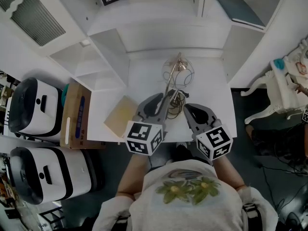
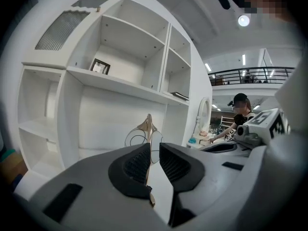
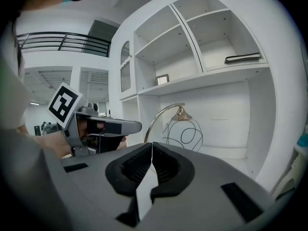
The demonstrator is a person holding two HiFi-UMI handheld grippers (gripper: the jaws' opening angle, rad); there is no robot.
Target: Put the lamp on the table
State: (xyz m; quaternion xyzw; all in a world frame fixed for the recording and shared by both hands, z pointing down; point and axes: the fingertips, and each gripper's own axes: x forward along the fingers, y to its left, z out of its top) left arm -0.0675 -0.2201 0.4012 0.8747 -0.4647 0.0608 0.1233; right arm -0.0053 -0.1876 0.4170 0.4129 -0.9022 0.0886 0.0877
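Standing on the white table [image 1: 139, 81], about in its middle and just in front of the big white shelves [image 1: 159, 37], is the lamp [image 1: 177, 73]. It has a thin gold stem [image 2: 148, 129] that bends over in an arch. A ball made of wire [image 3: 185, 134] hangs under the arch, and there is a small foot [image 1: 176, 99] on the near side. To us the lamp looks like it is already in its place.

We think the lamp is light. The stem looks hard and smooth, so it could slip or spin in a grip. The wire ball looks easy to bend, so we would not squeeze it. We think the best place to hold is low on the stem, close to the foot, where the lamp will tip least.

Our left gripper [image 1: 163, 100] is right at that stem. Its jaws are spread a little. The gold stem runs between them, close along the left pad, but the pads do not squeeze it. Our right gripper [image 1: 188, 109] is just to the right of the foot. Its jaws are pressed together with nothing between them.

Farther out, a flat tan board [image 1: 120, 117] lies on the table to the left of the lamp. A brown box [image 1: 74, 114] stands past the table's left edge.
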